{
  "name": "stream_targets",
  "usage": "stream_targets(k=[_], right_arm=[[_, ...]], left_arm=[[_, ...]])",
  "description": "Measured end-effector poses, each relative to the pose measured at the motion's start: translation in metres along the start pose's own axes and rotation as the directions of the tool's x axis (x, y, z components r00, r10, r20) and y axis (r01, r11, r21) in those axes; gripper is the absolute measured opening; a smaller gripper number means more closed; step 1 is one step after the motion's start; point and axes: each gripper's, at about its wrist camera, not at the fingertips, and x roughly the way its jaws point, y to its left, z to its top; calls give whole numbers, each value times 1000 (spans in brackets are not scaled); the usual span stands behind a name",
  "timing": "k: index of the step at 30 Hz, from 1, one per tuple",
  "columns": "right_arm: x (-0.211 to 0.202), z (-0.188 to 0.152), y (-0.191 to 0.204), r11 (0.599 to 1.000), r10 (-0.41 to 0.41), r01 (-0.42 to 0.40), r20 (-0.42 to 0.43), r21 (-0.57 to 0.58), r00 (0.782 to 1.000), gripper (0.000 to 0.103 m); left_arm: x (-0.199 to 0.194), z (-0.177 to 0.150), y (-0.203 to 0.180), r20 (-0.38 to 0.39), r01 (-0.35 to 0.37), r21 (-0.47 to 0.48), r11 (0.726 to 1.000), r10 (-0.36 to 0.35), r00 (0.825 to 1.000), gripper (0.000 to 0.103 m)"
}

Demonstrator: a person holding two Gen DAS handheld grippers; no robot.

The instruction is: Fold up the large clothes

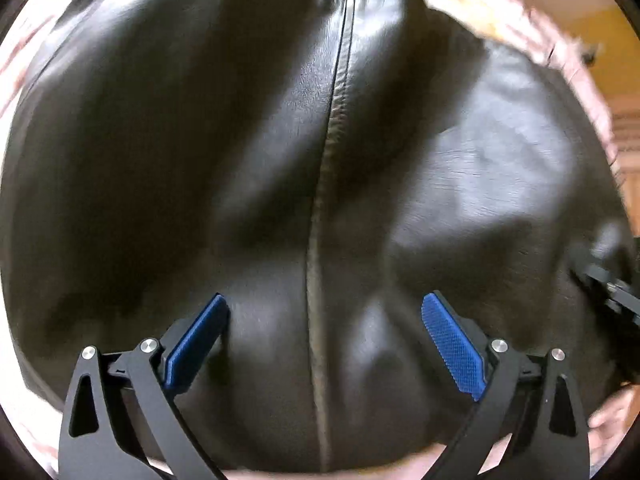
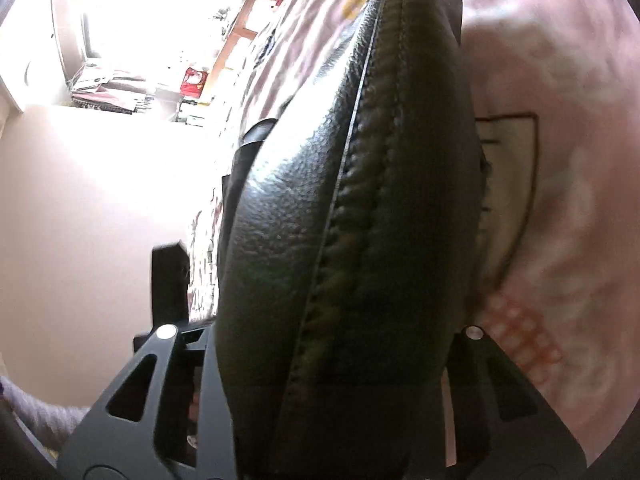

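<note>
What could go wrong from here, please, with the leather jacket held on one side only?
1. The right tool pinches a thick, glossy fold of the black leather jacket; the smooth leather may slip out.
2. The left tool hangs open above the jacket's seam, so the weight pulls on one side and the fold may skew.
3. The pink bedspread beneath could get dragged along.

Left gripper (image 1: 324,340): matte black linkage arms with triangular cut-outs, 4 round silver pivot screws, 2 blue pads (image 1: 454,346) with fine ribbed texture on the inner faces. Right gripper (image 2: 340,360): same black frame, triangular cut-outs, 2 silver screws visible; pads hidden. A bare hand (image 1: 612,416) shows at the left-wrist view's lower right edge, blurred; no sleeve discernible.
</note>
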Motion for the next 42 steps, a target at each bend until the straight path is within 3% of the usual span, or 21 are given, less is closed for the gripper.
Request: stream_targets(k=[2,4,6,7,8,11,14,16,19,21,23,24,27,30,32,35,39,41,42], right_arm=[[13,-1,20,998,-48,48,4,-36,999,30],[22,-1,42,993,-96,95,-5,-66,995,30],[27,10,58,986,-130,127,-23,-106,991,30],[23,9,63,986,-132,127,-35,-112,991,30],[25,12,74,986,-128,122,-49,-114,991,30],[29,26,100,983,-139,127,-87,-132,986,30],[56,39,143,968,-171,141,-137,-206,976,30],[68,43,167,959,-185,144,-158,-243,970,30],[95,43,207,933,-199,134,-169,-333,965,30],[119,38,226,917,-207,125,-184,-378,961,30],[152,29,249,914,-208,111,-216,-391,954,30],[161,23,252,913,-210,108,-228,-393,951,30],[194,7,253,925,-226,120,-267,-360,937,30],[244,-8,268,911,-306,198,-269,-361,913,30],[272,-16,265,910,-342,250,-256,-332,904,30],[305,-27,265,904,-378,295,-255,-310,890,32],[312,-37,250,908,-386,300,-304,-293,871,48],[326,-32,238,933,-347,270,-392,-239,852,60],[315,-35,235,960,-274,218,-434,-176,858,83]], left_arm=[[-16,-16,8,34,-19,-27,999,20,999,95],[-11,-25,25,-45,-167,-104,980,163,986,93],[-13,-32,53,-80,-187,-222,957,173,982,83],[-15,-33,59,-91,-254,-225,941,239,967,79],[-18,-33,60,-61,-263,-216,940,256,965,81],[4,-31,53,-45,-334,-124,934,331,942,91],[33,-28,61,-81,-344,-138,929,336,938,96],[29,-26,62,-78,-320,-152,935,311,947,95],[-8,-46,70,-21,-191,-158,969,190,982,80],[-39,-63,79,33,-144,-167,975,151,988,81],[-68,-84,95,54,-197,-204,959,211,976,85],[-79,-95,109,10,-291,-233,928,302,953,85],[-91,-117,149,-25,-316,-287,904,323,946,86],[-79,-128,188,-72,-358,-277,892,352,933,86],[-69,-131,213,-93,-298,-329,896,283,955,86],[-79,-147,248,-48,-250,-382,890,251,967,86],[-84,-140,302,-42,-187,-405,895,186,982,89],[-70,-140,311,-46,-160,-390,907,155,987,94],[-67,-140,314,-48,-154,-384,911,146,988,95]])
